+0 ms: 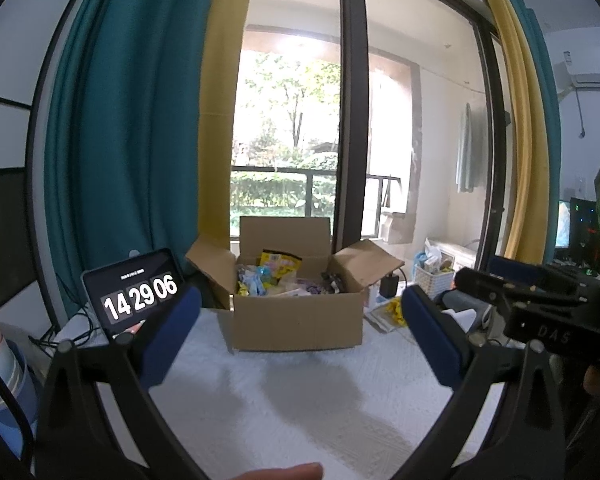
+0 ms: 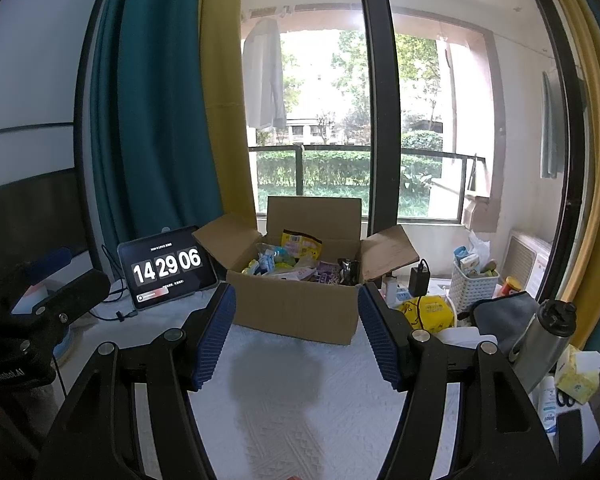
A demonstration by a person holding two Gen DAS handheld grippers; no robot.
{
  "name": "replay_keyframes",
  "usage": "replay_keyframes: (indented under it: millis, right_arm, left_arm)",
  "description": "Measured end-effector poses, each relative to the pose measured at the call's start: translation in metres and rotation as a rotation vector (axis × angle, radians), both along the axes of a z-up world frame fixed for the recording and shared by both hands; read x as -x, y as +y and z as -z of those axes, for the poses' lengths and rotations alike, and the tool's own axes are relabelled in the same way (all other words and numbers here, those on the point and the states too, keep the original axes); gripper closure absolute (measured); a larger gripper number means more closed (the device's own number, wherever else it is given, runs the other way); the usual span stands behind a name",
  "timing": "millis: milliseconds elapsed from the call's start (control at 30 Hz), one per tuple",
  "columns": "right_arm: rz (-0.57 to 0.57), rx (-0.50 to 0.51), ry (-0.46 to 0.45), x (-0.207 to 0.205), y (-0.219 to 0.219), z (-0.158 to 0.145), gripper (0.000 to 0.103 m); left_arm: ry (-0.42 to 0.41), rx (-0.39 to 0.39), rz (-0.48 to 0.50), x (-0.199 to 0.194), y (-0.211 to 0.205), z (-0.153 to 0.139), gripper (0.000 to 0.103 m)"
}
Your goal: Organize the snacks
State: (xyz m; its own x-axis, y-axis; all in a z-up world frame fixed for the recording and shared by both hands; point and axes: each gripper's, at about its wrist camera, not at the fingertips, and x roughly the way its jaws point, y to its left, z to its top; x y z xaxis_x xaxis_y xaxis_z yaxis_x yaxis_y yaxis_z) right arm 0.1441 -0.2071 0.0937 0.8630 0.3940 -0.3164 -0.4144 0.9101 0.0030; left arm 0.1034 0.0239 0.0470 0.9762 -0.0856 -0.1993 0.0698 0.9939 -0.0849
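Note:
An open cardboard box (image 1: 296, 320) stands on the white textured table, flaps spread; it also shows in the right wrist view (image 2: 296, 312). Snack packets fill it: a yellow bag (image 1: 280, 262) (image 2: 302, 244), light blue packets (image 1: 254, 280) (image 2: 270, 258), purple and dark wrappers (image 2: 332, 272). My left gripper (image 1: 300, 312) is open and empty, a short way in front of the box. My right gripper (image 2: 296, 320) is open and empty too, fingers framing the box front. The right gripper's body (image 1: 540, 304) shows at the right of the left wrist view.
A tablet clock (image 2: 166, 270) (image 1: 138, 292) stands left of the box with cables. Right of the box: a charger (image 2: 419, 278), a yellow packet (image 2: 428, 312), a white basket (image 2: 474, 284), a steel flask (image 2: 544, 344), a tissue pack (image 2: 576, 376). The window is behind.

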Motion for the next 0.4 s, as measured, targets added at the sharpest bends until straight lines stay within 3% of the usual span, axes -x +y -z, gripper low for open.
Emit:
replay_keyframes:
  millis: [333,400]
  right_arm:
    - [0.002,0.005,0.010,-0.0030,0.0018,0.0026,0.036]
    - [-0.003,0.008,0.012,-0.0051,0.0031,0.0035,0.036]
  left_arm:
    - [0.015,0.002,0.009,-0.0014,-0.0037,0.0016,0.002]
    - [0.032,-0.013,0.046,-0.0055,-0.0095,0.0024,0.002]
